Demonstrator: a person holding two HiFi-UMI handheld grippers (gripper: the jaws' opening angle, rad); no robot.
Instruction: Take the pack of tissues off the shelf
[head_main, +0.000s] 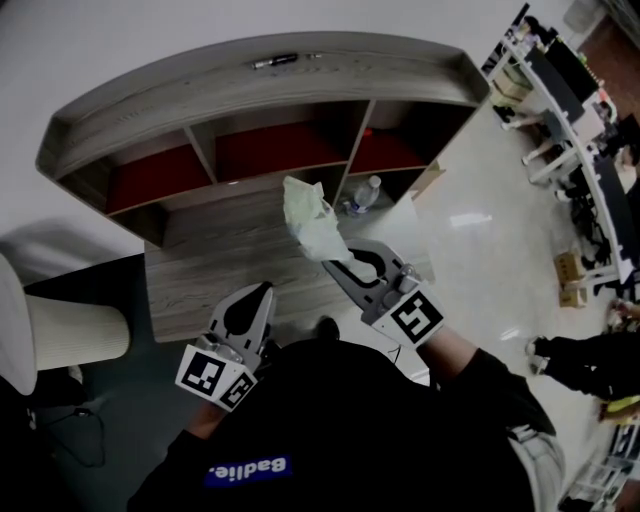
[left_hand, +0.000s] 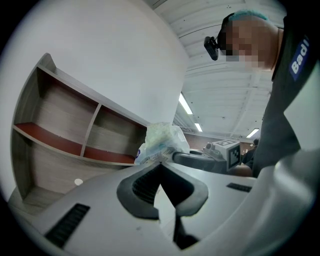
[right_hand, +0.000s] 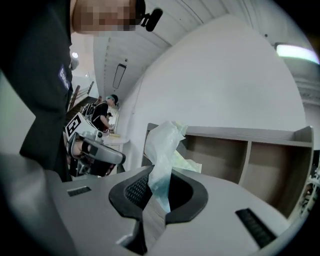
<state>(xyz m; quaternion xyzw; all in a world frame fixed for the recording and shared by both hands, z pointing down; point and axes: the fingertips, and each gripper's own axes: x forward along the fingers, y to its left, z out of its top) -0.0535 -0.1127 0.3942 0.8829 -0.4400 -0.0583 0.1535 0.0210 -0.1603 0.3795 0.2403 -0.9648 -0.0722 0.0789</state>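
Note:
The pack of tissues (head_main: 312, 222) is a pale green, crumpled plastic pack, held in the air in front of the wooden shelf unit (head_main: 240, 95). My right gripper (head_main: 336, 262) is shut on the pack's lower end. In the right gripper view the pack (right_hand: 166, 142) rises from between the jaws of that gripper (right_hand: 160, 176). My left gripper (head_main: 263, 292) hangs lower and to the left, shut with nothing in it. Its own view has its tips (left_hand: 160, 167) meeting, with the pack (left_hand: 162, 141) and the right gripper (left_hand: 207, 159) beyond.
The shelf has red-backed compartments and a lower wooden board (head_main: 230, 260). A water bottle (head_main: 364, 194) stands in the lower right compartment, and a dark marker (head_main: 275, 61) lies on top. A white cylinder (head_main: 75, 332) is at the left. Desks (head_main: 570, 90) and a person (head_main: 585, 362) are at the right.

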